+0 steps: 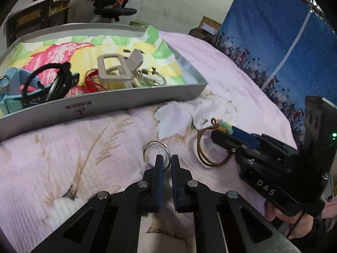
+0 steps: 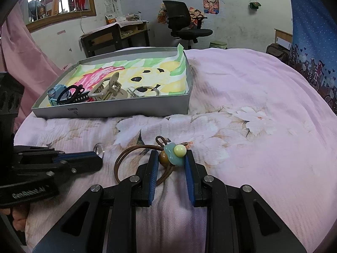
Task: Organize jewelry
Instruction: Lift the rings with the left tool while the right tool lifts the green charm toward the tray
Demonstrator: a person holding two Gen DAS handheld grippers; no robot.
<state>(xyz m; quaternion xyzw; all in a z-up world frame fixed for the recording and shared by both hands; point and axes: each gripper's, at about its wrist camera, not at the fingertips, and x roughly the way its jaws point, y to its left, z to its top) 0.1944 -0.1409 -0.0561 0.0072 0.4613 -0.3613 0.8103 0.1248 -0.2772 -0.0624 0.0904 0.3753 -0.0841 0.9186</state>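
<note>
A silver ring bracelet lies on the pink bedspread. My left gripper straddles its near edge with the jaws nearly closed, a narrow gap still between the pads. A brown cord bracelet with green, yellow and brown beads lies further right. My right gripper is open with the beads between its pads. The cord bracelet and right gripper also show in the left wrist view. The grey tray holds hair clips, a black hair tie and rings.
The tray sits at the far left of the bed, lined with a colourful cloth. A beige hair claw and blue clip lie in it. A blue curtain hangs at the right. A desk and office chair stand behind.
</note>
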